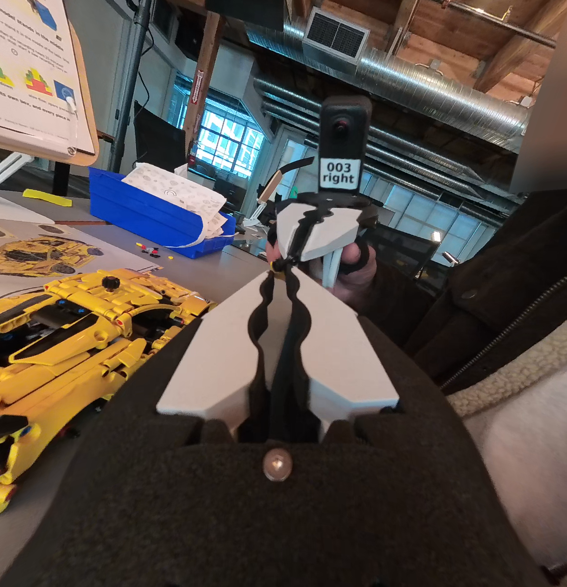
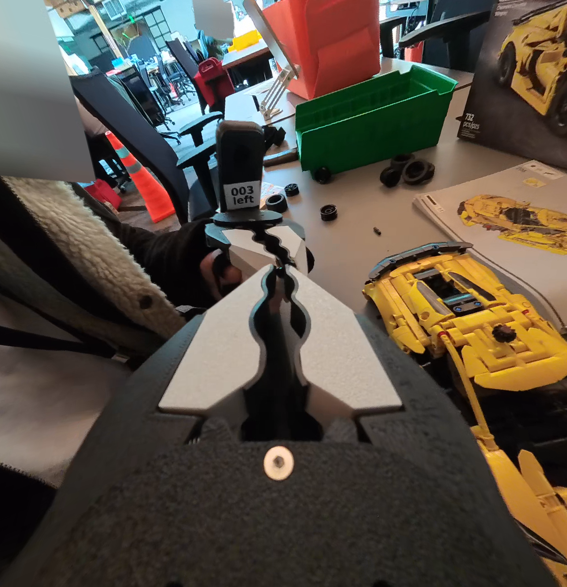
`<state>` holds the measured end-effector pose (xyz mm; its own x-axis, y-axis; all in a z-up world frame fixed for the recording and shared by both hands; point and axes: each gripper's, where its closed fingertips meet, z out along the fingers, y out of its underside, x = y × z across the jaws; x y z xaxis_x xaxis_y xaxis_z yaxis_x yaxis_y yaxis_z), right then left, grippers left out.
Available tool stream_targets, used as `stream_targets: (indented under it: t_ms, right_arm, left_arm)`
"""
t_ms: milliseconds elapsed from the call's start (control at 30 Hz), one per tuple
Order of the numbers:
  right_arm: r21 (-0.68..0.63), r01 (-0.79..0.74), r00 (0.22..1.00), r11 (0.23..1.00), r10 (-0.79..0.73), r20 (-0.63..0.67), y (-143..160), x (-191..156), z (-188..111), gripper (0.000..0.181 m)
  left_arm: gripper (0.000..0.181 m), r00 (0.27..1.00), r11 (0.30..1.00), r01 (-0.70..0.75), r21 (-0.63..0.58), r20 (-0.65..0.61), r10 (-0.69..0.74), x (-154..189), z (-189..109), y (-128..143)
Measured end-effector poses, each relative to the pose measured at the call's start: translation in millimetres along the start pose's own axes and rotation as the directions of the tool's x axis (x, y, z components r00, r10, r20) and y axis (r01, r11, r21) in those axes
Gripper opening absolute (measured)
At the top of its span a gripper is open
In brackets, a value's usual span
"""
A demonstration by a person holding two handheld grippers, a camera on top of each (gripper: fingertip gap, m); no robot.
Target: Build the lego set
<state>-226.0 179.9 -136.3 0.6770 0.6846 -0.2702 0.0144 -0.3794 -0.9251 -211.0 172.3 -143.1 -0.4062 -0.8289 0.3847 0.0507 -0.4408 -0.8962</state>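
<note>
both tongs tip-to-tip (raised) | yellow lego car beside, on table

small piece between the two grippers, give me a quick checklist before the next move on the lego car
1. Piece held: a small yellow and black piece sits at the tips where both grippers meet: ok.
2. Left gripper closed at the tips: ok.
3. Right gripper closed at the tips: ok.
4. Which gripper truly bears the piece: cannot tell, tips overlap.
5. Yellow car resting on the table, untouched by either gripper: ok.
6. Loose black tyres still off the car, beside the green bin: not ok for a finished build.
</note>
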Motion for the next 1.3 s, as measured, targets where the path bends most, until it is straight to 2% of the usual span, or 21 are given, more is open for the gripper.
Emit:
stream_targets:
  t_ms: [500, 633, 900, 1300]
  right_arm:
    - [-0.129, 0.272, 0.950, 0.954, -0.287, -0.123, 6.9, 7.2, -5.7, 0.003]
    - [-0.149, 0.373, 0.916, 0.916, -0.389, -0.099, 8.5, 5.6, -6.4, 0.003]
    - [-0.086, 0.524, 0.850, 0.847, -0.527, -0.007, 6.5, -3.1, -7.0, 0.003]
    - [-0.038, 0.456, 0.882, 0.889, -0.445, 0.154, 12.5, -12.9, -10.6, 0.003]
  left_arm:
    - [0.007, 1.000, 0.999, 0.019, -0.033, -0.008, -0.020, -0.1, 1.8, 6.4]
    - [0.007, 0.998, 0.998, 0.046, -0.030, -0.041, -0.047, 3.8, 2.1, 6.1]
    - [0.006, 0.985, 0.993, 0.118, -0.026, -0.123, -0.121, 12.8, 1.6, 4.7]
    - [0.007, 0.984, 0.995, 0.079, -0.064, -0.157, -0.088, 22.7, 3.3, 10.9]
